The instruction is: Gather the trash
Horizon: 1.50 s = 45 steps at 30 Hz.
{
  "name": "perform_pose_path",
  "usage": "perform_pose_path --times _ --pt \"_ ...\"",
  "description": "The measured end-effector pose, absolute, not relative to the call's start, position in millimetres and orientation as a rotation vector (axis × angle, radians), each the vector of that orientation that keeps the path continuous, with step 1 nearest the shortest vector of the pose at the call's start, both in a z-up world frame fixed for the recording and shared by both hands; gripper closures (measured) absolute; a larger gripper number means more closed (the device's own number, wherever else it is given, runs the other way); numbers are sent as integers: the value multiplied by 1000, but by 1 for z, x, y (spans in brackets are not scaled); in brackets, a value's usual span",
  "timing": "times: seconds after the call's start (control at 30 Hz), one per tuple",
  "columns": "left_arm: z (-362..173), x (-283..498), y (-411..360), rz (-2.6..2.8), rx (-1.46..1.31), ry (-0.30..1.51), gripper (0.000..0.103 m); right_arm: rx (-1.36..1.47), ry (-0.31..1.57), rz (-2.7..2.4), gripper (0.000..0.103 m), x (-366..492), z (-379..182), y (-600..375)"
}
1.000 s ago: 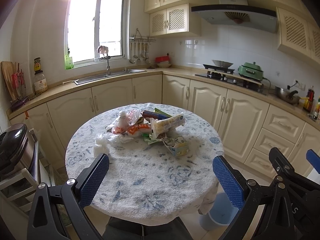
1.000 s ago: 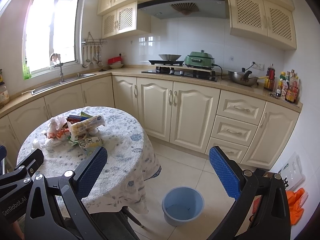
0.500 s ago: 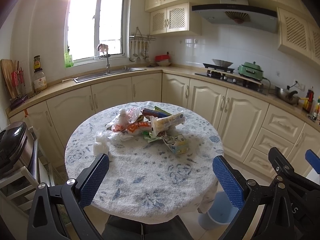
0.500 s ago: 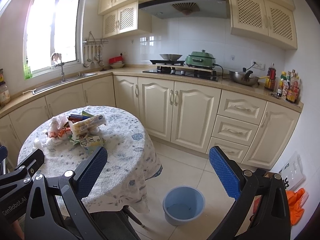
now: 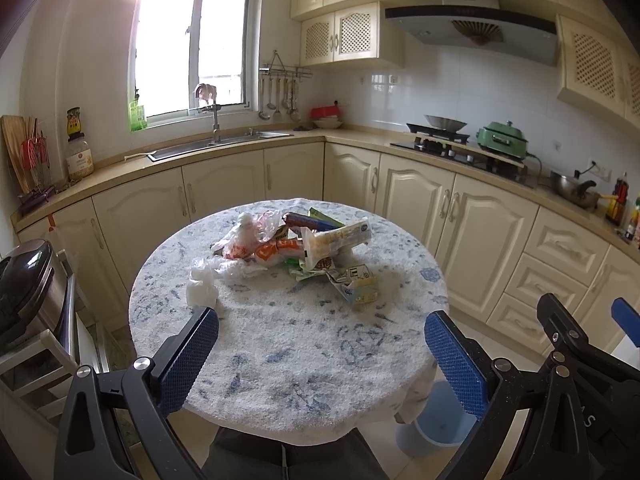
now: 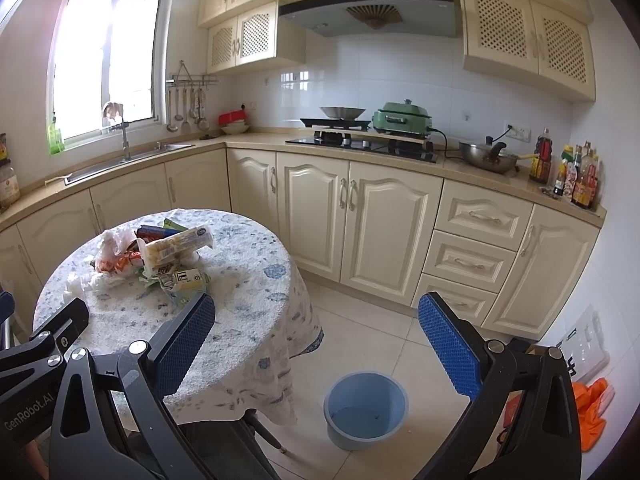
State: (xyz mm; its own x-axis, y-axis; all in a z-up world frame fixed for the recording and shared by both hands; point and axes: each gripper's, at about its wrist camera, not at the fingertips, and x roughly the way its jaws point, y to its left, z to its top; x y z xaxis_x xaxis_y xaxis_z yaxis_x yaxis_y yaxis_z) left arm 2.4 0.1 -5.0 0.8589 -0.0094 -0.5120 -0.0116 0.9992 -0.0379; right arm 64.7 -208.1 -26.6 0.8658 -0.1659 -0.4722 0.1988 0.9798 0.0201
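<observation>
**Trash pile sitting on the table, nothing grabbed yet**

Left wrist view: the left gripper (image 5: 320, 354) hangs over the near edge of the round table (image 5: 280, 360), fingers spread wide with nothing between them. The trash (image 5: 296, 250) is heaped toward the far middle of the table: crinkly wrappers, a thin plastic bag, a crumpled tissue (image 5: 202, 286) off to the left, and a flattened carton (image 5: 356, 284) nearest the fingers. All of it looks light and floppy, so I'd pinch a folded edge or a bunched-up bit rather than a flat face. The film wrappers are probably slippery. The carton looks the stiffest, so likely the easiest first grab.

Right wrist view: the right gripper (image 6: 316, 344) is also wide open and empty, aimed more at the floor, where a blue bin (image 6: 366, 408) stands just beside the table. It looks empty, though the bottom is hard to make out.
</observation>
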Motion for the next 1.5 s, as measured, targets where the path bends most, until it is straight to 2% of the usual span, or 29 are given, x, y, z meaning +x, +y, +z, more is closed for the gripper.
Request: perform_pose_path --times 1.5 --pt "-8 13 -4 4 -20 564 3 70 524 -207 0 73 -32 -209"
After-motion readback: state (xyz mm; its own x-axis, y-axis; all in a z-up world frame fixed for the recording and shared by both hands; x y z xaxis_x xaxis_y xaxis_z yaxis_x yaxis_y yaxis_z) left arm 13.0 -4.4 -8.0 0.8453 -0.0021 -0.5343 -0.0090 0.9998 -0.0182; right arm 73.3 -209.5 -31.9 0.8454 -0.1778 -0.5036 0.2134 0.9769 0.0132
